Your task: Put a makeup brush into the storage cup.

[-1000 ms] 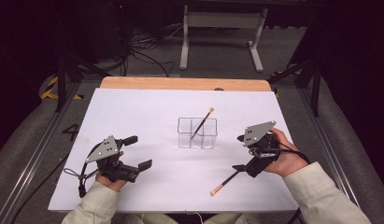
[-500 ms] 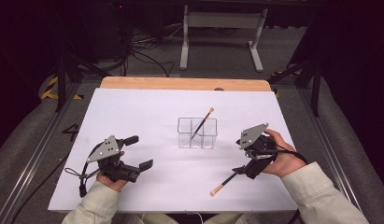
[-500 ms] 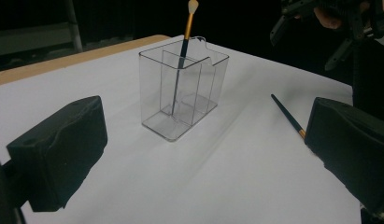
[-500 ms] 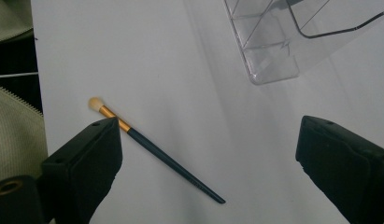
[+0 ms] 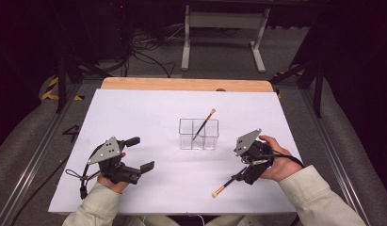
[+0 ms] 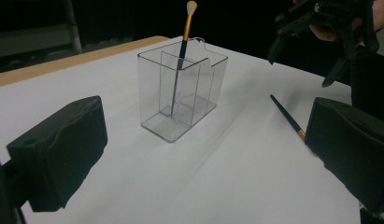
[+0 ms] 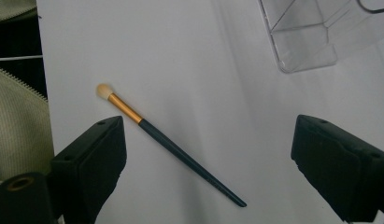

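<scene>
With its jaws released and just closing slightly, nothing between them, the right gripper (image 5: pixel 240 176) hovers over the brush (image 7: pixel 168 144) lying at the organizer's (image 5: pixel 198 134) five o'clock, and a skewed pinch could roll it away across the counter (image 5: pixel 149 113).

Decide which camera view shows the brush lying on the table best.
The right gripper view: the whole brush lies close, tip to handle end. The high view shows it small beside the right hand; the left gripper view shows part of its handle.

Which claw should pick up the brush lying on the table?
Right claw: it hovers open right over the brush. The left claw waits far across the paper.
</scene>
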`<state>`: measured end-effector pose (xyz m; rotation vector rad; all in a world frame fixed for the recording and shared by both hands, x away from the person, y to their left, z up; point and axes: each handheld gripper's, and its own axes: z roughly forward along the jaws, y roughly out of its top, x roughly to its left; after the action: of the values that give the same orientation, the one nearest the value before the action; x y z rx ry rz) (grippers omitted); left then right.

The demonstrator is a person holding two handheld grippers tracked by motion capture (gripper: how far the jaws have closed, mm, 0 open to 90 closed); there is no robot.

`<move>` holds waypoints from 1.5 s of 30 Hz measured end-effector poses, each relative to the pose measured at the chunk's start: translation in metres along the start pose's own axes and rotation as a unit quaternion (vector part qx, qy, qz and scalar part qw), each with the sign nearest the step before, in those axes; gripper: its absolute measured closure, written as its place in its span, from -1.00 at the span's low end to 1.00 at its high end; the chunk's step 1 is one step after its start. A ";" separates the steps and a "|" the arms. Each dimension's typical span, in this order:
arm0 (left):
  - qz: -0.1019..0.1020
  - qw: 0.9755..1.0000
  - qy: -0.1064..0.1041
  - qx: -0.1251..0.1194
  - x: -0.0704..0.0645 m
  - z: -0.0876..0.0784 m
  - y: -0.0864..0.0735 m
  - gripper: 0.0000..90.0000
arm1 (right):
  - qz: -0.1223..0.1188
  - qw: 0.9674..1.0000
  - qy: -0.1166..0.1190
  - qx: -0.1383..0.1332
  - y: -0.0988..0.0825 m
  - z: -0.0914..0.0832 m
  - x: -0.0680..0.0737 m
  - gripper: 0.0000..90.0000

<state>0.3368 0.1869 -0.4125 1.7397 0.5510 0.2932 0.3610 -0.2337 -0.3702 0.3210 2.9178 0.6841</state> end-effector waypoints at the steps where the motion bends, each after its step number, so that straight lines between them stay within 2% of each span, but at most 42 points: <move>1: 0.000 1.000 0.000 0.000 0.000 0.000 0.000 -1.00 | 0.001 1.000 0.001 0.001 0.000 0.002 0.000 -0.75; 4: -0.002 1.000 -0.001 0.001 0.000 0.000 0.000 -1.00 | 0.002 1.000 0.003 0.002 -0.001 0.005 0.001 -0.75; 8: -0.001 1.000 -0.001 0.000 0.000 0.000 0.000 -1.00 | 0.003 1.000 0.015 0.020 0.000 0.011 0.001 -0.75; 11: -0.002 1.000 -0.002 0.000 0.000 0.000 0.000 -1.00 | 0.003 1.000 0.014 0.021 0.000 0.013 0.001 -0.76; 16: 0.001 1.000 -0.002 0.000 0.000 0.000 0.000 -1.00 | 0.006 0.999 0.023 0.040 0.000 0.019 0.002 -0.74; 26: 0.000 1.000 -0.002 0.000 0.000 0.000 0.000 -1.00 | 0.002 0.999 0.027 0.028 -0.004 0.027 0.004 -0.66; 45: -0.003 1.000 -0.005 -0.001 0.000 0.000 0.000 -1.00 | 0.003 0.997 0.039 0.062 -0.011 0.047 0.006 -0.42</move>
<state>0.3373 0.1867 -0.4125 1.7374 0.5491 0.2813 0.3616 -0.2223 -0.4175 0.3240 3.0420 0.5306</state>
